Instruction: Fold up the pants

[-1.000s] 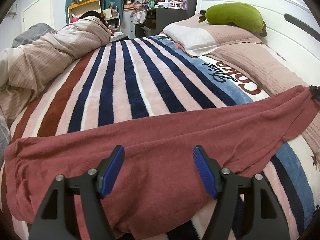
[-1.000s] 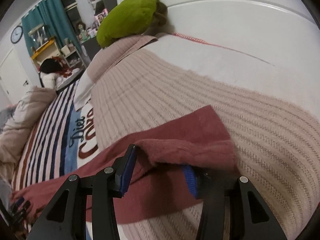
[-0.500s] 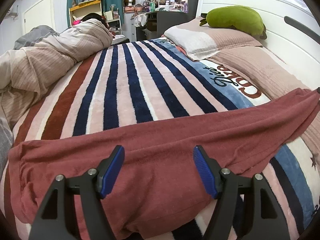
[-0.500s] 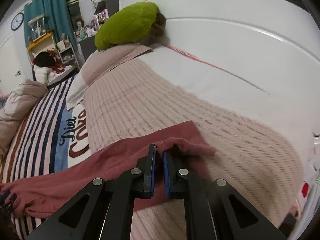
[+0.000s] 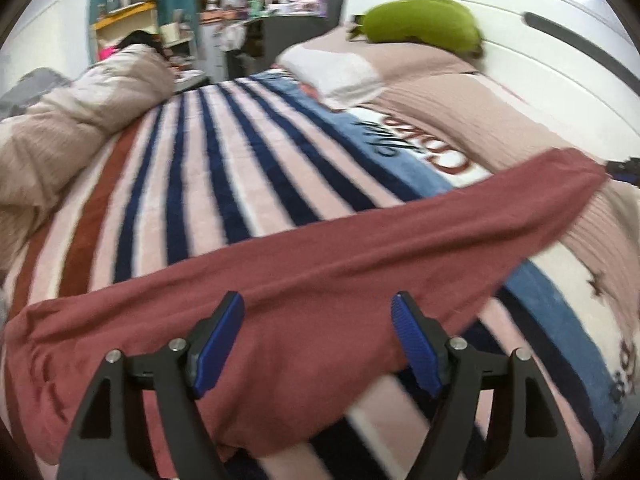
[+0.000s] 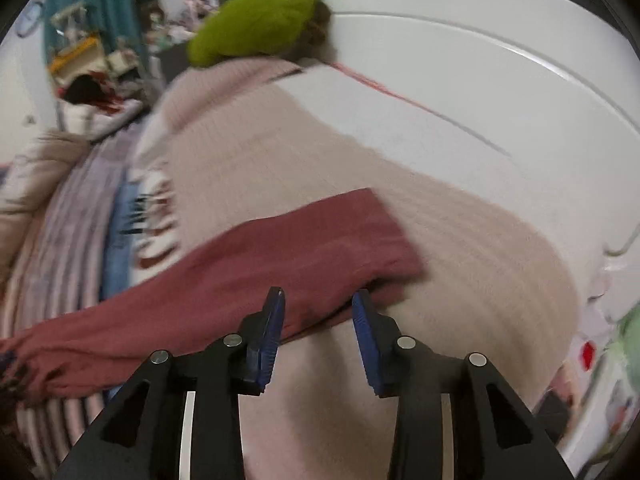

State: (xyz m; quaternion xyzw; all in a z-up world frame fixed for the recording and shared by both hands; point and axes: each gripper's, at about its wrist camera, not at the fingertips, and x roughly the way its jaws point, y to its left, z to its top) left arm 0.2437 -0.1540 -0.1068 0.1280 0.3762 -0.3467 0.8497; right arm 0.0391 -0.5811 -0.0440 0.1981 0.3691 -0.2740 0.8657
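— Both grippers first. Left gripper point(image 5: 318, 344): its blue-padded fingers stand wide apart at the bottom centre of its frame, nothing between them, hovering over the pants point(image 5: 304, 292).

— And the right one?

— Right gripper point(image 6: 318, 334) sits at the bottom centre of the right wrist view, jaws parted with a clear gap. The cuff end of the pants point(image 6: 304, 256) lies just above its fingertips; no cloth is pinched.

— Where do the pants lie overall?

— In the left wrist view they run as a long dusty-red band from the lower left edge up to the right edge, across the striped blanket point(image 5: 208, 168). The far end rests on the beige ribbed cover point(image 5: 472, 120) at the right.

— Anything else around?

— A green plush point(image 5: 420, 20) sits at the upper right, against the white headboard point(image 5: 540, 52). A bunched beige duvet point(image 5: 72, 124) fills the left side. Both views are blurred, so finer detail of the cloth's folds is unclear.
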